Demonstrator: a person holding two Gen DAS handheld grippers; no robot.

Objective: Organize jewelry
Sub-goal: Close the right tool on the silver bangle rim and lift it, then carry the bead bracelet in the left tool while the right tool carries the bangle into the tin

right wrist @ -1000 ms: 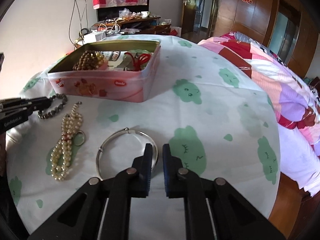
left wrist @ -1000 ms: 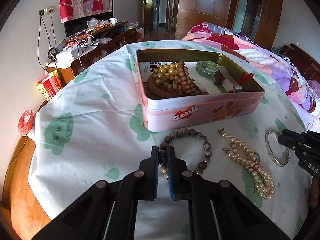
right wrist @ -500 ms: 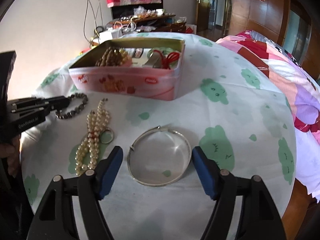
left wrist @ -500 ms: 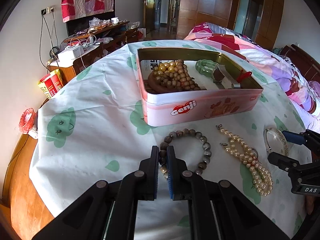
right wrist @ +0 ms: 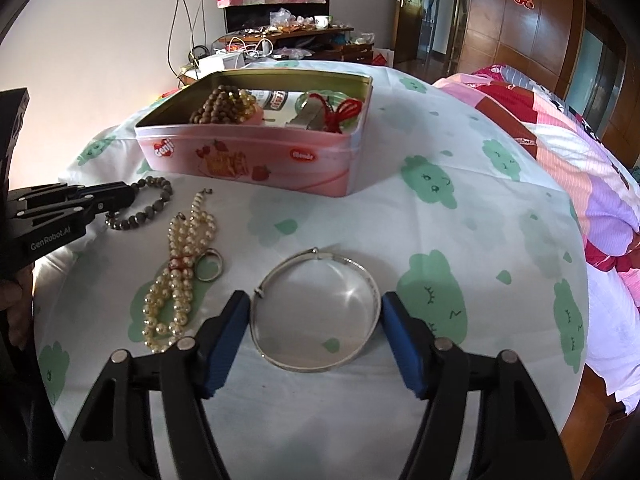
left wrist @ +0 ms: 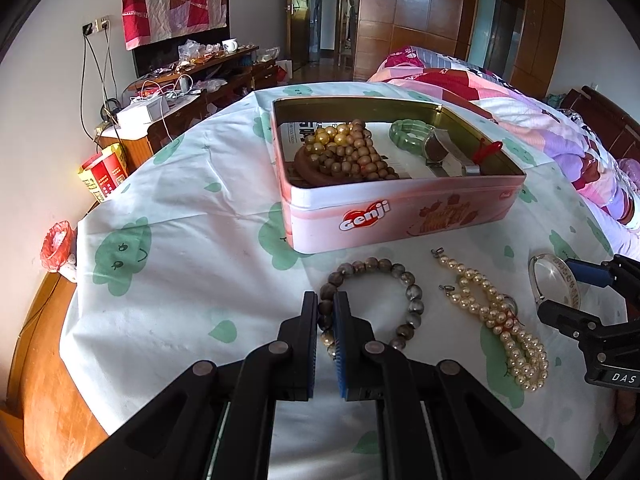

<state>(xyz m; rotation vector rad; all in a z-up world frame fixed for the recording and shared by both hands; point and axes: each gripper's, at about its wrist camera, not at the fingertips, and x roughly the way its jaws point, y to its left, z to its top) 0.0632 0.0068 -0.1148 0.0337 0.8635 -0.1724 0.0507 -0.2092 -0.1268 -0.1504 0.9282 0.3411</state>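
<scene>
A pink Genji tin stands open on the table and holds wooden beads, a green bangle, a watch and a red cord. My left gripper is shut on the near side of a dark bead bracelet that lies on the cloth. A pearl necklace with a small ring lies to its right. My right gripper is open wide, one finger on each side of a silver bangle that lies flat.
The round table has a white cloth with green prints. A bed with a pink quilt stands close on the right. A cluttered desk stands by the far wall.
My right gripper has opened wide and moved forward so its fingers flank the silver bangle. My left gripper stays shut on the dark bracelet, nearly unmoved.
</scene>
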